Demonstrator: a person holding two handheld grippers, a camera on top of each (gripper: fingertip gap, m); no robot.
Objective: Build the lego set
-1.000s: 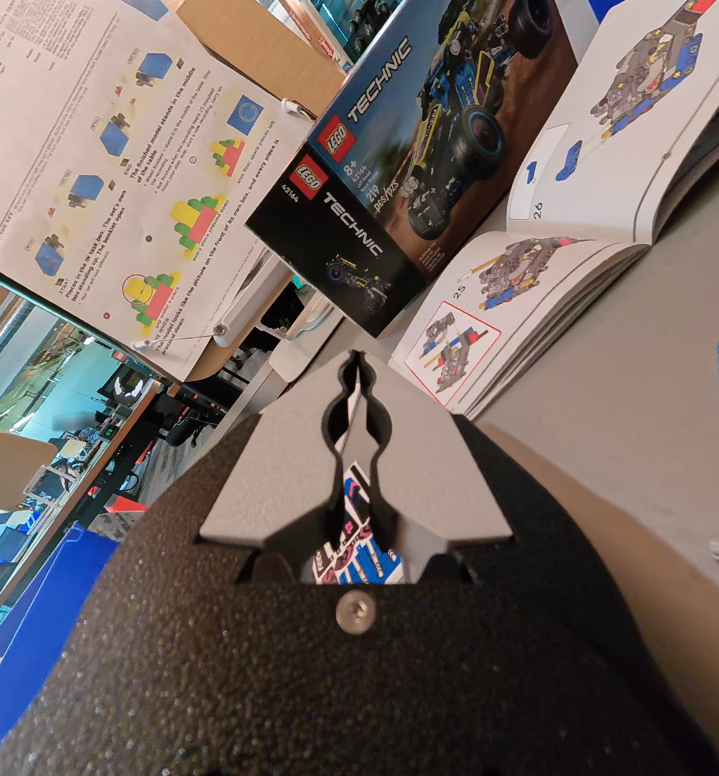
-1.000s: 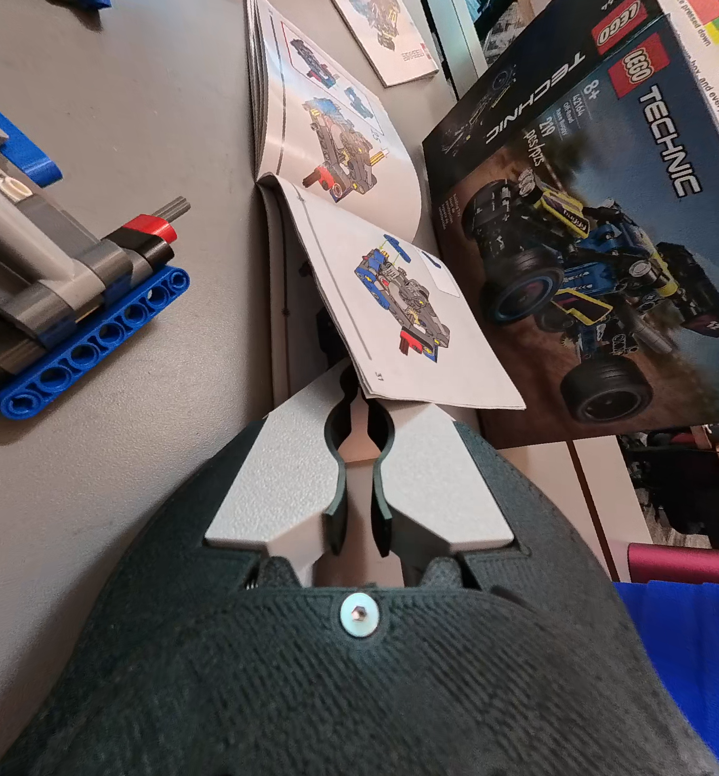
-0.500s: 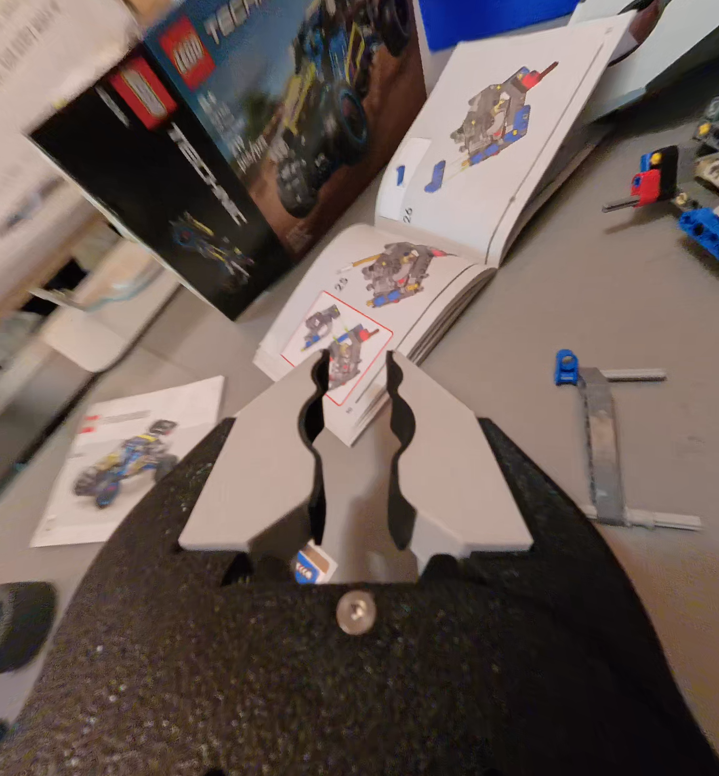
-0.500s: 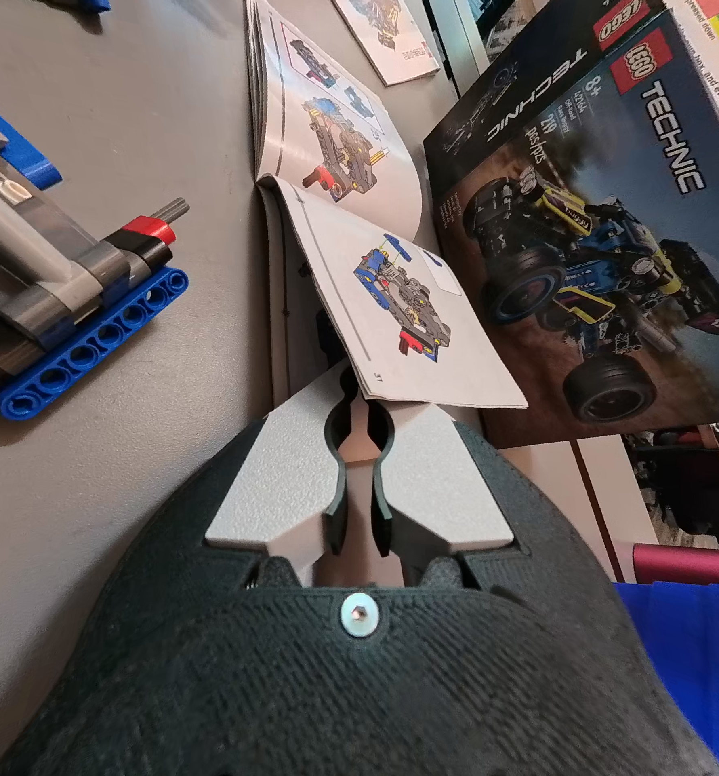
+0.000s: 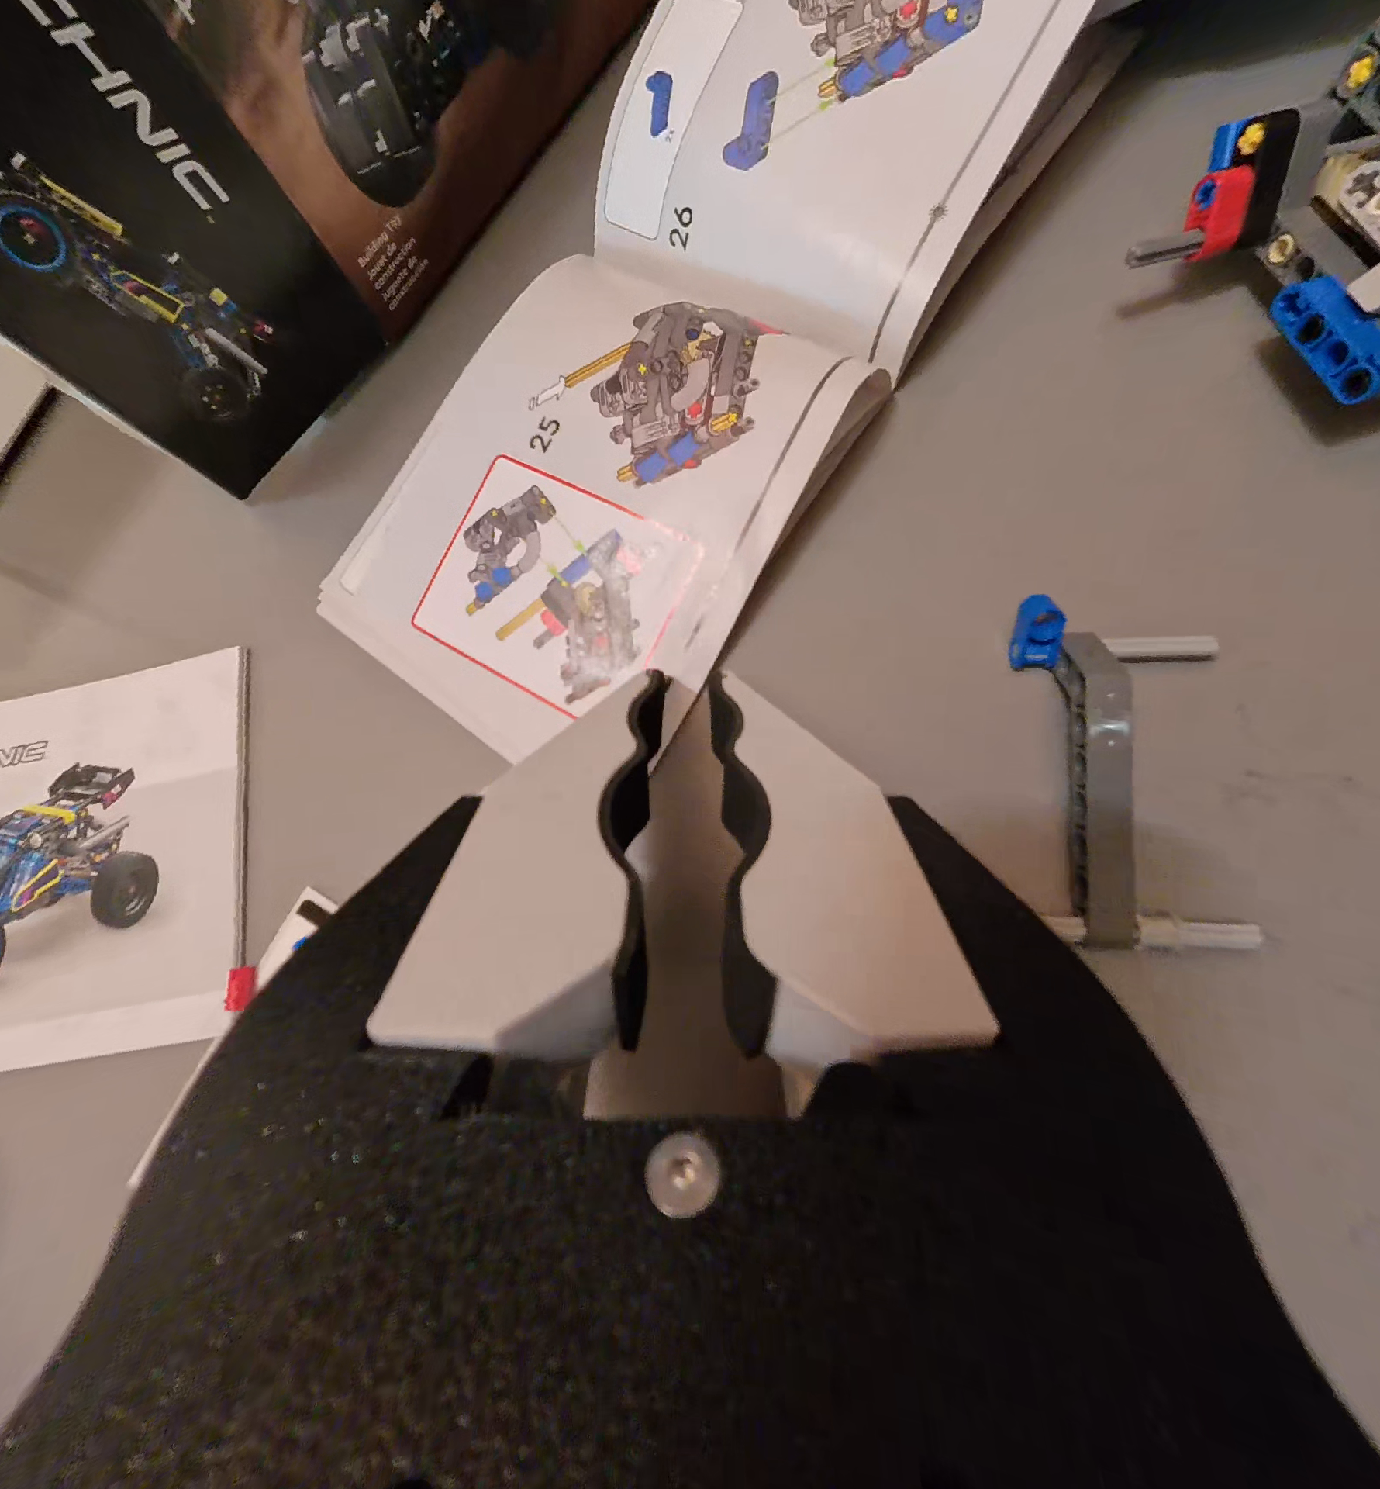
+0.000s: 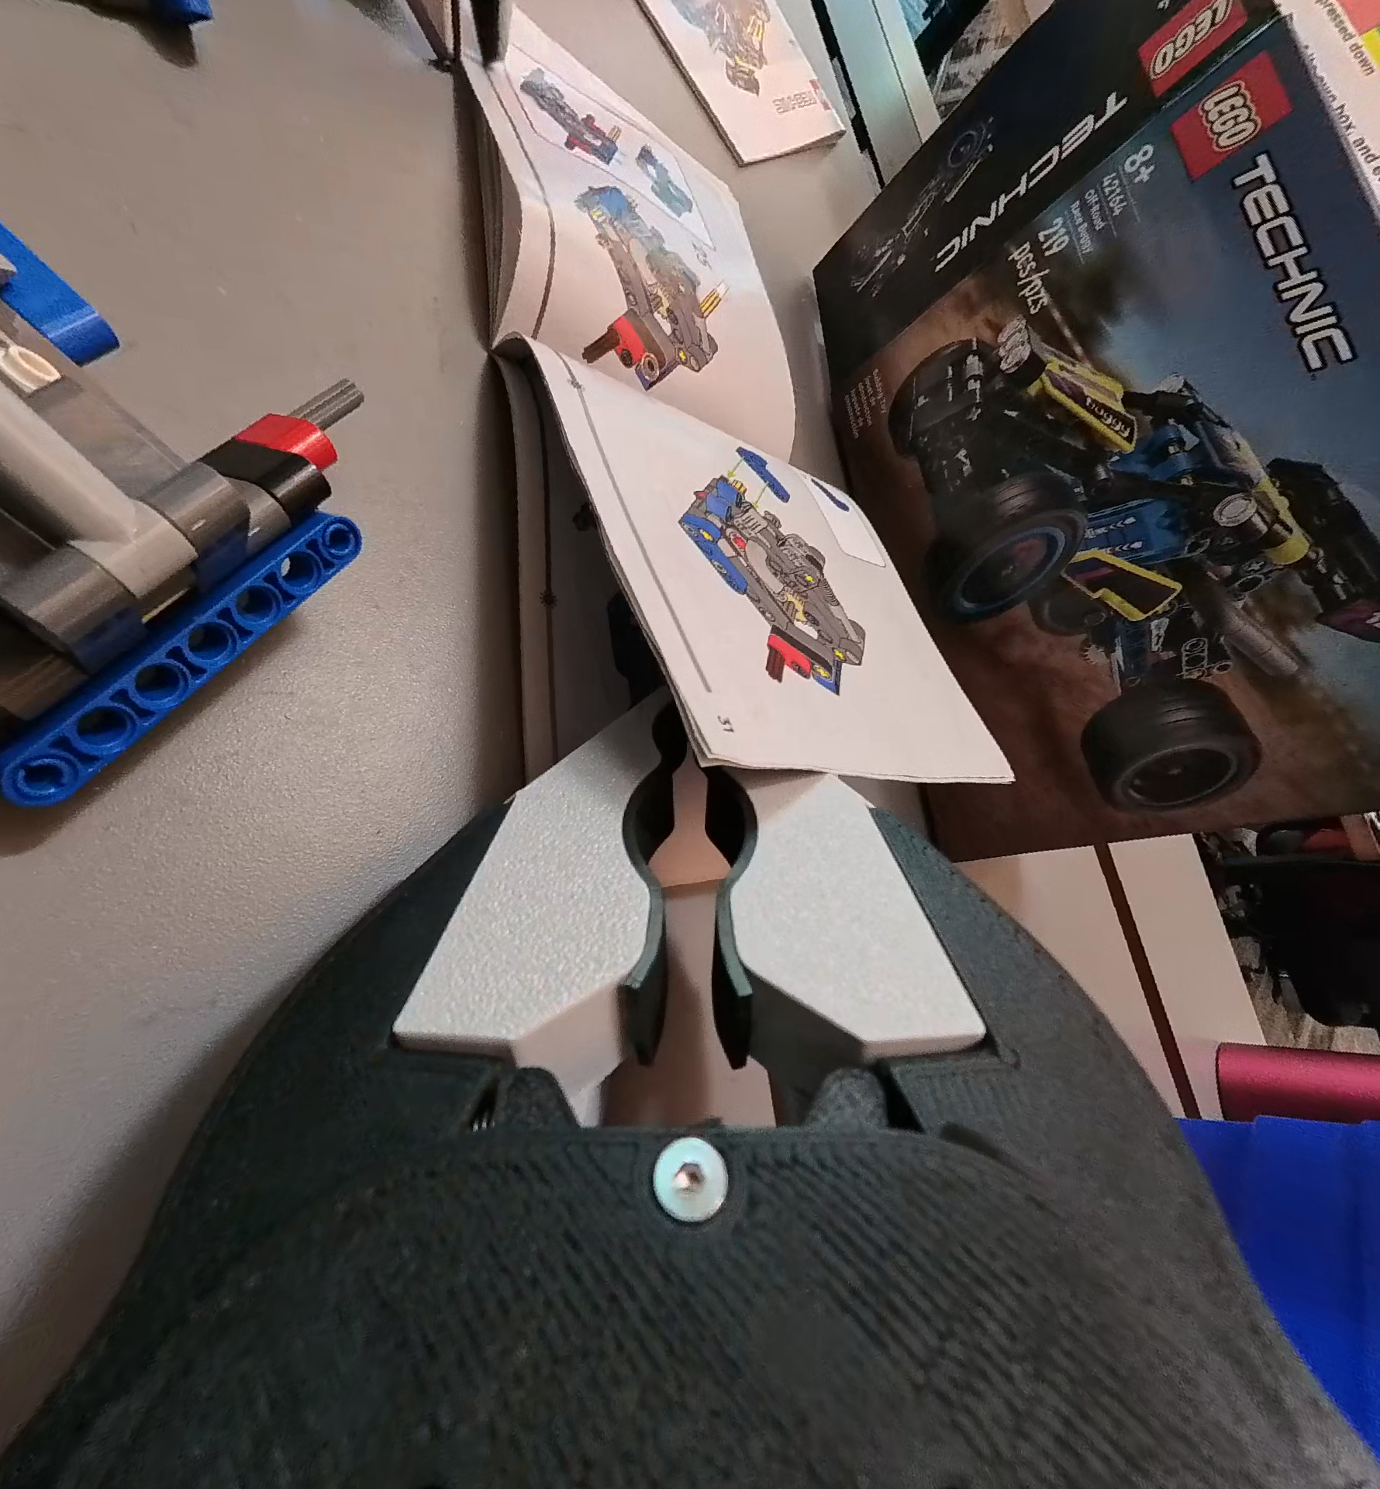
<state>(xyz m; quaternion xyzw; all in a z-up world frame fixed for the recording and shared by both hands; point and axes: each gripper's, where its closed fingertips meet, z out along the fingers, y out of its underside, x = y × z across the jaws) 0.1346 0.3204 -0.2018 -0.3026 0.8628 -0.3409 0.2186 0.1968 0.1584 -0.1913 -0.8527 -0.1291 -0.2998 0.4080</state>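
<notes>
Left wrist view shows the partly built chassis of grey, blue, red and black plastic beams (image 5: 1347,242) lying at the far right of the grey surface (image 5: 993,499), well apart from the left tool (image 5: 683,685). That tool is slightly spread and empty, its tips just over the near corner of the open white paper instruction booklet (image 5: 671,451). A loose sub-assembly, a grey bent beam with a blue connector and pale axles (image 5: 1097,790), lies between the tool and the chassis with bare surface all round it.

In the right wrist view the right tool (image 6: 691,757) has its jaws almost closed at the tips on the lower edge of a lifted booklet page (image 6: 751,564), apparently pinching it. The chassis, resting on a long blue holed beam (image 6: 179,653), sits to the left.

By my judgement the build is early to middle: no wheels or body are fitted, and the loose piece is not yet joined.

The dark cardboard set box (image 6: 1154,443) stands close behind the booklet, so room lies toward the chassis side.
</notes>
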